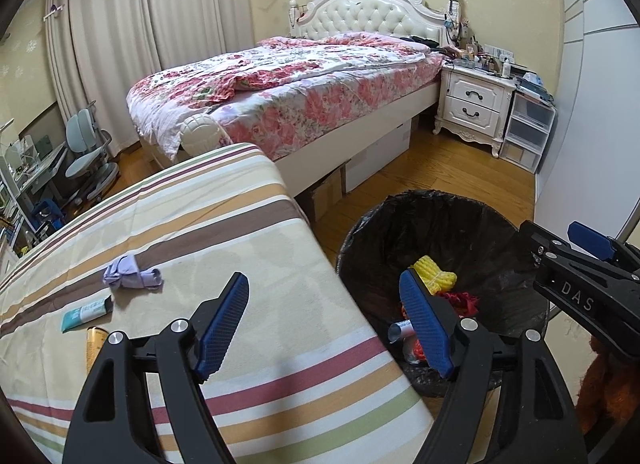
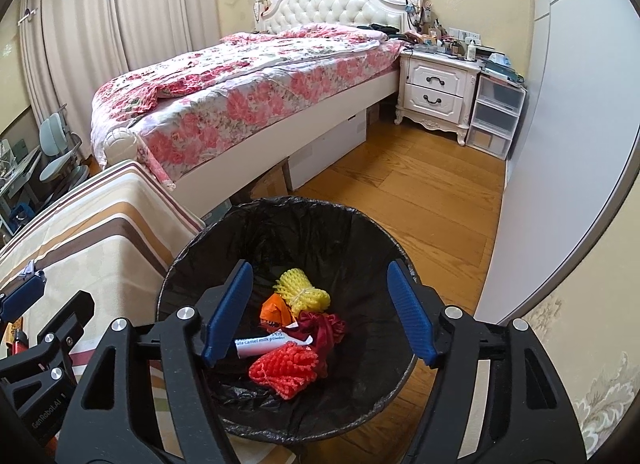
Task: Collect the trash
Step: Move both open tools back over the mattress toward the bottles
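Note:
A round bin lined with a black bag stands on the floor beside a striped table. It holds a yellow foam net, a red foam net, a dark red ribbon, an orange scrap and a white packet. My right gripper is open and empty above the bin. My left gripper is open and empty over the table's right edge, next to the bin. On the table lie a crumpled lilac cloth, a teal tube and a gold can.
A bed with a floral quilt stands beyond the table, with boxes under it. A white nightstand and clear drawers stand at the far right by a grey wardrobe. A desk and chair are at the left. The floor is wood.

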Demonstrator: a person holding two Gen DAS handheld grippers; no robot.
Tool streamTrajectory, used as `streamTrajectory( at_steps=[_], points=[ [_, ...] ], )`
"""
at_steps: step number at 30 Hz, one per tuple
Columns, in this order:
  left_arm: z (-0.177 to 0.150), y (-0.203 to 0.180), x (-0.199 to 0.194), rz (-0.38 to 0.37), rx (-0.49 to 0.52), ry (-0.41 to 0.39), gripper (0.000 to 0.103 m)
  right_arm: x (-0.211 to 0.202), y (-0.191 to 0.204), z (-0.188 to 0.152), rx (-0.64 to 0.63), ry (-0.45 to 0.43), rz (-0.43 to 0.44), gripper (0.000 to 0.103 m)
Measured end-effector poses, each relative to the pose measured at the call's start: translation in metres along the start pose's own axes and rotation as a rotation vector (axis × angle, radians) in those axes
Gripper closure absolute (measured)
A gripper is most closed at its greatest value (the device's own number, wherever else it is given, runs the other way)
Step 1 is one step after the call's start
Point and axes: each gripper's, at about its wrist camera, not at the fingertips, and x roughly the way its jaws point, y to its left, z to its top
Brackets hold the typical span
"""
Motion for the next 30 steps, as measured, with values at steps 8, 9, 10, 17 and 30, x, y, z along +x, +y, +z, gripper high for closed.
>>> streamTrajectory(
  at_steps=[8, 9, 10, 17, 30],
  points=[
    [-0.016, 0.034, -0.019, 0.041, -0.05, 0.006, 0.028, -0.015, 0.025, -0.013, -0.024, 0.008, 0.047, 0.035],
    [-0.018, 0.038, -0.021, 0.048, -0.055, 0.008, 0.028, -0.016, 0.028, -0.014, -0.028, 0.009, 0.055, 0.035],
    [-0.02, 0.043, -0.024, 0.055, -0.062, 0.01, 0.028, -0.018, 0.033, -0.016, -0.033, 0.011, 0.063, 0.035],
    [-0.037, 0.086, -0.04, 0.111, -0.13, 0.025, 0.028, -0.029, 0.066, -0.029, -0.082, 0.029, 0.122, 0.035],
    [-0.077, 0.163, -0.064, 0.219, -0.247, 0.061, 0.028, -0.047, 0.135, -0.05, -0.196, 0.05, 0.231, 0.035]
  ],
)
